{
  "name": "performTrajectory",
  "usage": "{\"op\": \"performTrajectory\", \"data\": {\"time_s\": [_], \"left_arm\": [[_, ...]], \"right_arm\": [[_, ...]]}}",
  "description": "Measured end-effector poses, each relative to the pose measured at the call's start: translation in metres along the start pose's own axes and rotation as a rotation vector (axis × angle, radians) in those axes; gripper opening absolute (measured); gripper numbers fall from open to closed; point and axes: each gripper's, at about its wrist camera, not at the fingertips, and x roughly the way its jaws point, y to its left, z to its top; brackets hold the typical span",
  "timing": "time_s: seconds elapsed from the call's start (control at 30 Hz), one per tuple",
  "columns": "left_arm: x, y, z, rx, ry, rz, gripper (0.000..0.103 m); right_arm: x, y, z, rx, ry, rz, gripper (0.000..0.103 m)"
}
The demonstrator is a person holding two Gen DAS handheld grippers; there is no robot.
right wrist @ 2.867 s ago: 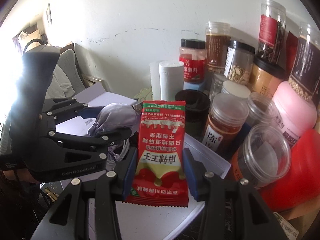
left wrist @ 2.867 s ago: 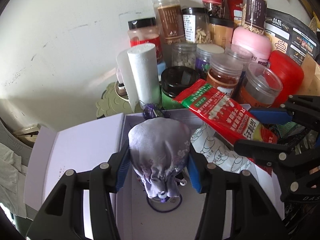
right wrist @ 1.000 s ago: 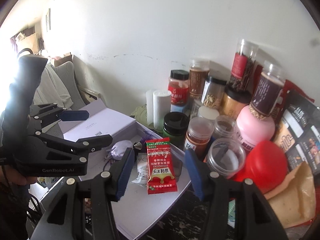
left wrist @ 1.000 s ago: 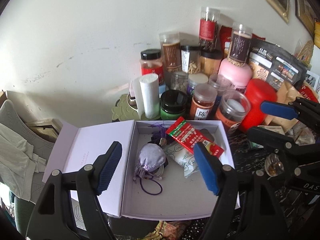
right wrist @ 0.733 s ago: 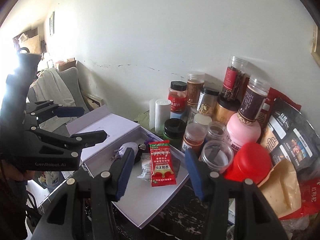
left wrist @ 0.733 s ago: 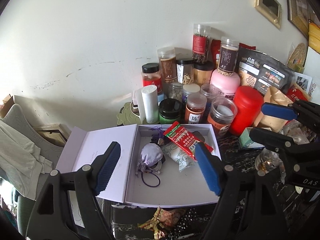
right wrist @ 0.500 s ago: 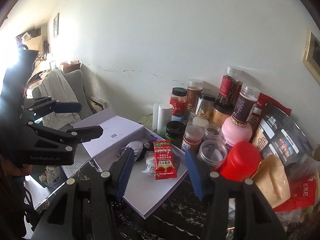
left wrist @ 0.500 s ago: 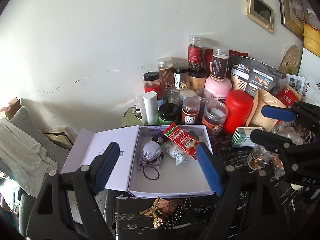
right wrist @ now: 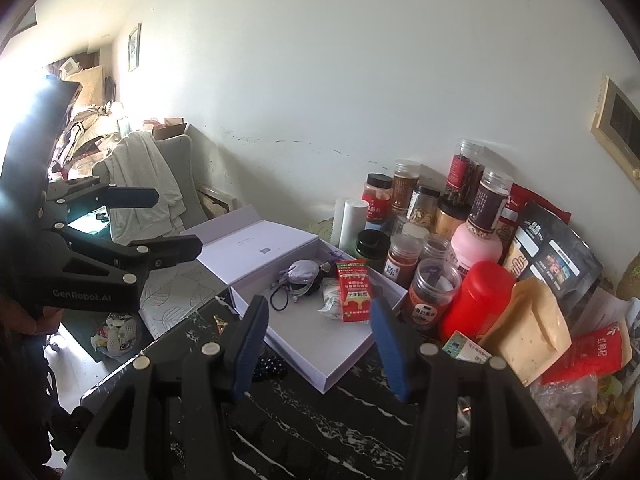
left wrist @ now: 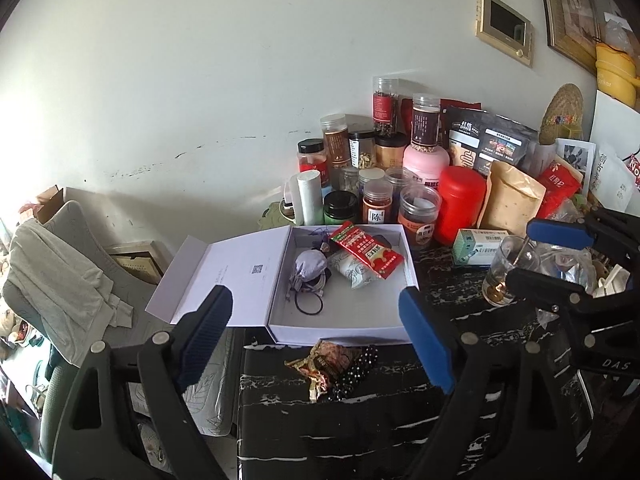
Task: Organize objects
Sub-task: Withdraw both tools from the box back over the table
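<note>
**Both grippers backed off, items left in box**

Since the earlier frames, both grippers have pulled back from the white box: the lavender pouch and the red snack packet that they were clamping now lie inside it, released.

Left gripper: jaws opening, wide apart, nothing between the blue pads; it hangs over the near edge of the black marble table. Right gripper: jaws parted about halfway, empty, also short of the box.

Box contents: pouch at rear left, black hair tie just in front of it, red packet lying tilted across a white patterned sachet at rear right. Lid is folded open to the left, hanging past the table edge.

Behind the box: a cluster of spice jars, a red canister and a white roll against the wall. A crumpled gold wrapper sits on the table just in front of the box.
</note>
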Motion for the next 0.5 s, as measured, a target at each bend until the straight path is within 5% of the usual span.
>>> {"op": "performTrajectory", "data": {"time_s": [0.5], "left_arm": [[-0.005,0.011,-0.072,-0.043,0.049,-0.016,0.085]], "right_arm": [[0.002,0.035,-0.056,-0.005,0.048,0.061,0.058]]}}
